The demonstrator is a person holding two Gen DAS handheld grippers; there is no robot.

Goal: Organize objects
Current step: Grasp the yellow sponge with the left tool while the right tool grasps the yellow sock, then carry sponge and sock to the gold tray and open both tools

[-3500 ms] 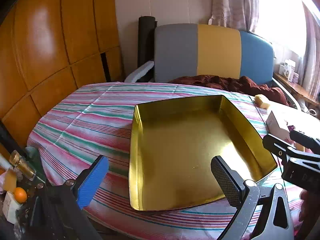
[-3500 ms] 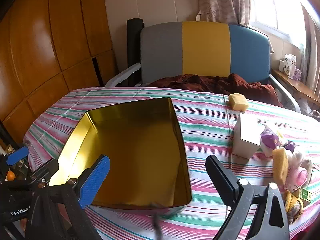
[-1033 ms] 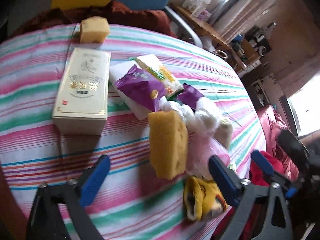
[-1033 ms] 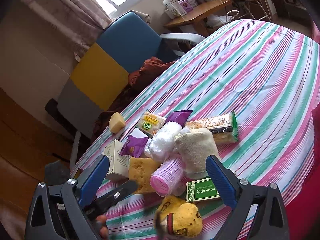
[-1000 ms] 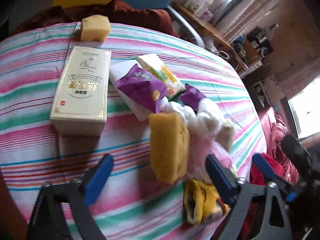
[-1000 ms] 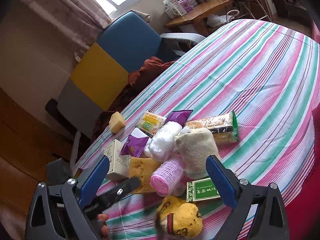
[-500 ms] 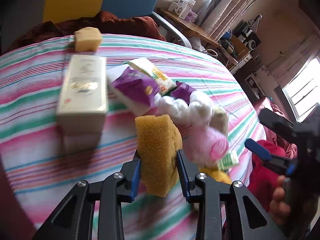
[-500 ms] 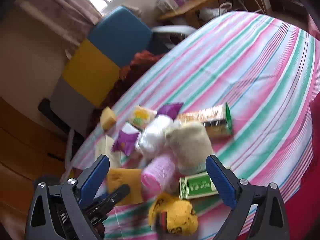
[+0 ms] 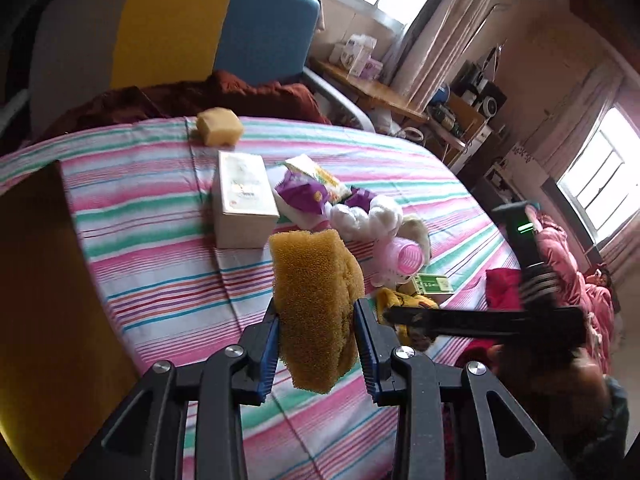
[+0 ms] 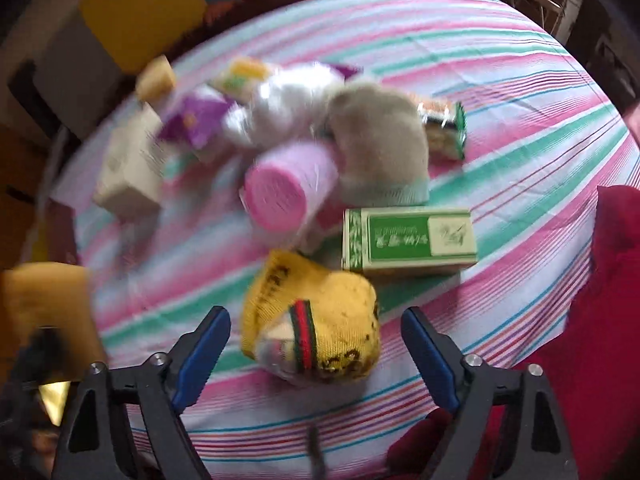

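Left tongs [image 9: 316,344] pinch a yellow sponge [image 9: 314,304] above the striped tabletop [image 9: 160,240]. Right tongs [image 10: 316,344] are spread around a yellow sock [image 10: 316,328].

Bare striped tabletop [image 9: 160,264] lies between the gold tray [image 9: 48,300] and the white box [image 9: 242,200], while the pink roll [image 10: 288,188], green box [image 10: 408,240] and yellow sock [image 10: 316,340] crowd the right side.

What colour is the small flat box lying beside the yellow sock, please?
Green and cream box, clearest in the right wrist view.
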